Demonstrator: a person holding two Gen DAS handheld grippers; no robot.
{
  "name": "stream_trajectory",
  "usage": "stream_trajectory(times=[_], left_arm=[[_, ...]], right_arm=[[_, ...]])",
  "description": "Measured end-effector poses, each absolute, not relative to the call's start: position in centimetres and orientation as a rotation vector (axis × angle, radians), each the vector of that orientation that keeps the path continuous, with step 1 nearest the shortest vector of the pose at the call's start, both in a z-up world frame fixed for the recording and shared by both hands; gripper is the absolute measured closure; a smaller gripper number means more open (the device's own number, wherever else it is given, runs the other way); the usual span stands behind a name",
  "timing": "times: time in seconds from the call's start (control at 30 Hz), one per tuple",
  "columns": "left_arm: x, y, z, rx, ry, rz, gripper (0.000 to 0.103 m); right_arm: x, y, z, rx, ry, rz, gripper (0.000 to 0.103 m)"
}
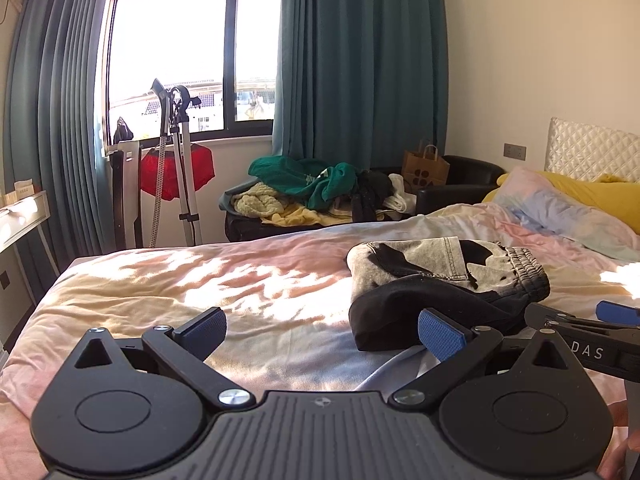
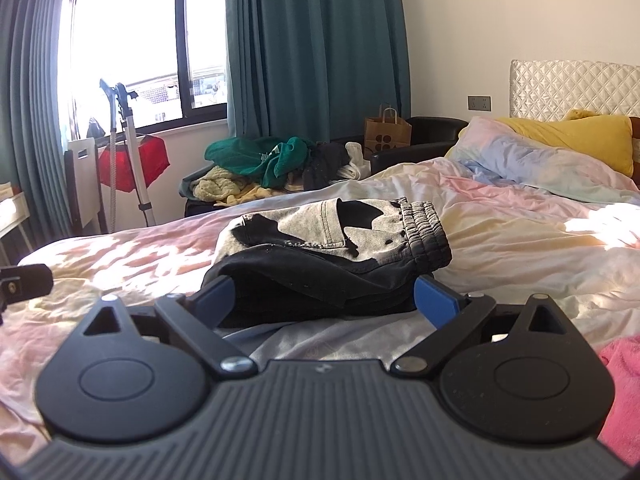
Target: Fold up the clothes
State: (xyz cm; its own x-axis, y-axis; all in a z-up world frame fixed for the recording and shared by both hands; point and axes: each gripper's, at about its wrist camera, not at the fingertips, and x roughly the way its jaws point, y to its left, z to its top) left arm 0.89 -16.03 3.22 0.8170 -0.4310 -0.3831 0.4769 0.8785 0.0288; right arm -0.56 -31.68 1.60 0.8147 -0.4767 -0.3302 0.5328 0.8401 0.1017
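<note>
A folded black-and-grey garment (image 1: 444,280) with an elastic waistband lies on the bed (image 1: 200,280); it also shows in the right wrist view (image 2: 328,252). My left gripper (image 1: 320,332) is open and empty, its right finger just left of the garment's near edge. My right gripper (image 2: 324,300) is open, its blue fingers (image 2: 434,300) straddling the garment's near black edge without closing on it. The right gripper's body shows at the right edge of the left wrist view (image 1: 580,332).
A pile of clothes (image 1: 316,188) lies on a black bench beyond the bed. Pillows (image 2: 560,152) sit at the headboard. A pink cloth (image 2: 624,392) lies at the right. A steamer stand (image 1: 176,160) and paper bag (image 1: 426,168) stand near the window.
</note>
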Motion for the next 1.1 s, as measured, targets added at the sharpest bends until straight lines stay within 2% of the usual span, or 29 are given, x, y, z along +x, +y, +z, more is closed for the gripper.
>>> stream_trajectory(times=[1.1], left_arm=[[1.78, -15.63, 2.81, 0.139, 0.393, -0.437, 0.0]], right_arm=[[-0.69, -31.71, 1.45, 0.205, 0.307, -0.537, 0.005]])
